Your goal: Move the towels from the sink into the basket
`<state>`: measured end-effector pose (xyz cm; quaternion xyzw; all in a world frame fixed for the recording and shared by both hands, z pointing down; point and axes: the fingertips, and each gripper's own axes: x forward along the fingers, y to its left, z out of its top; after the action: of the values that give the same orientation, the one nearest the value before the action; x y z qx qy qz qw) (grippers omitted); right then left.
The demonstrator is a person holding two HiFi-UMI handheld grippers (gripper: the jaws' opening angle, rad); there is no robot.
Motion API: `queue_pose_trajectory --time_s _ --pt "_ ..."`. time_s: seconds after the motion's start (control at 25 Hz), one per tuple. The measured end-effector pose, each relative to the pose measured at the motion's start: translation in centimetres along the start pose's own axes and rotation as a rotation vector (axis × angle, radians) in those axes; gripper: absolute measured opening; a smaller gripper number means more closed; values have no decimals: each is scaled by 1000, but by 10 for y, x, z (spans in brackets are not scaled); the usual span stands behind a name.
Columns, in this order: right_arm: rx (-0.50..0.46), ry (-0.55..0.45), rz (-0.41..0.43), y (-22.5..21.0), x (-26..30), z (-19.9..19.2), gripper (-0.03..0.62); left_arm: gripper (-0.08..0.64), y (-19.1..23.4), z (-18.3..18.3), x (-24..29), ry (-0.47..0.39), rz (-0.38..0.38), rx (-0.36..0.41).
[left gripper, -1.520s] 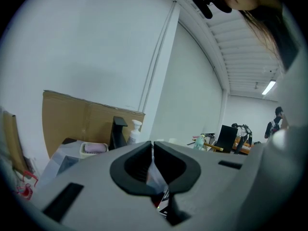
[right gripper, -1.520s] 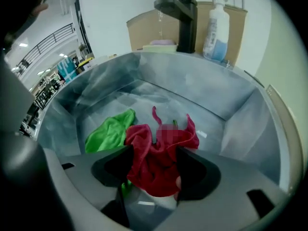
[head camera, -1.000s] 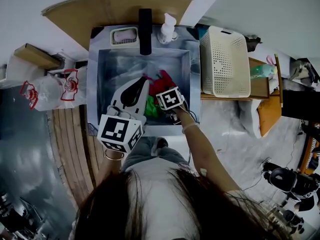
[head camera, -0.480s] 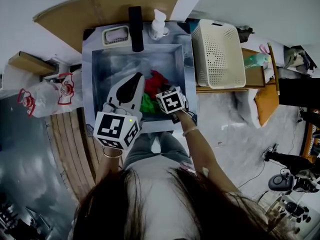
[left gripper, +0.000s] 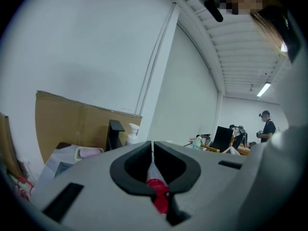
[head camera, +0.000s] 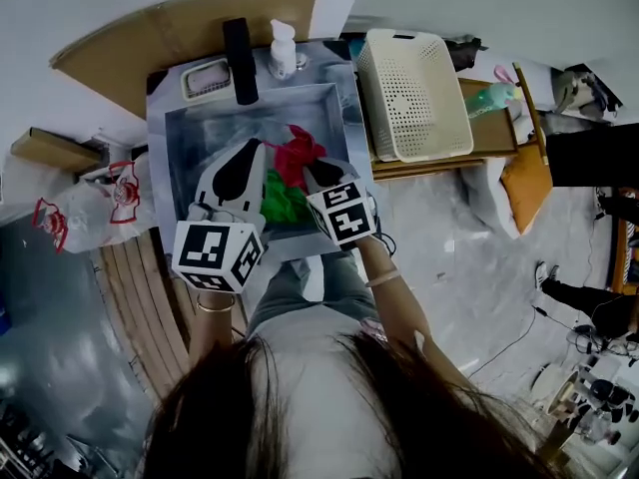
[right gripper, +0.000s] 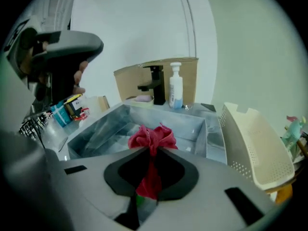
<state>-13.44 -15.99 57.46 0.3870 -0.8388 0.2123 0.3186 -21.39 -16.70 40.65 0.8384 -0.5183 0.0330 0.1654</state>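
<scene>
My right gripper (right gripper: 151,150) is shut on a red towel (right gripper: 153,139); its jaws have just been closing on it, and the cloth bunches above the tips and hangs below them. In the head view the red towel (head camera: 297,153) is lifted over the steel sink (head camera: 170,133), beside my right gripper (head camera: 312,168). A green towel (head camera: 282,200) lies in the sink below it. The white perforated basket (head camera: 409,93) stands to the right of the sink, and shows as well in the right gripper view (right gripper: 255,153). My left gripper (left gripper: 153,146) hovers over the sink's left half, jaws together with nothing clamped at the tips.
A black faucet (head camera: 238,46), a soap bottle (head camera: 283,48) and a soap dish (head camera: 205,78) line the sink's back edge, with cardboard (head camera: 190,23) behind. A plastic bag (head camera: 100,193) lies to the left. The basket rests on a wooden stand (head camera: 489,133).
My right gripper has closed on the red towel and lifted it up out of the sink. The left gripper has stayed where it was.
</scene>
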Motion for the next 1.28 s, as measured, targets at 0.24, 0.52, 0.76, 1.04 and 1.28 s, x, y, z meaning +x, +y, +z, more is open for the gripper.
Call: queue_pose_trajectory --time_s 0.24,0.52,0.76,1.04,1.28 --pt "-51 -130 8 -4 -47 37 62 9 -18 8 8 -11 3 22" --pt "-58 -266 1 -20 -104 65 63 9 -56 18 21 -19 -27 50" --pt "-45 -356 -17 -43 -142 78 62 9 -89 26 34 -27 -51 85" --pt "-32 -416 -53 -77 -173 83 63 9 -126 36 55 -33 -93 129" --pt "-21 -450 -88 -109 -195 86 62 9 -160 42 80 -33 -144 159"
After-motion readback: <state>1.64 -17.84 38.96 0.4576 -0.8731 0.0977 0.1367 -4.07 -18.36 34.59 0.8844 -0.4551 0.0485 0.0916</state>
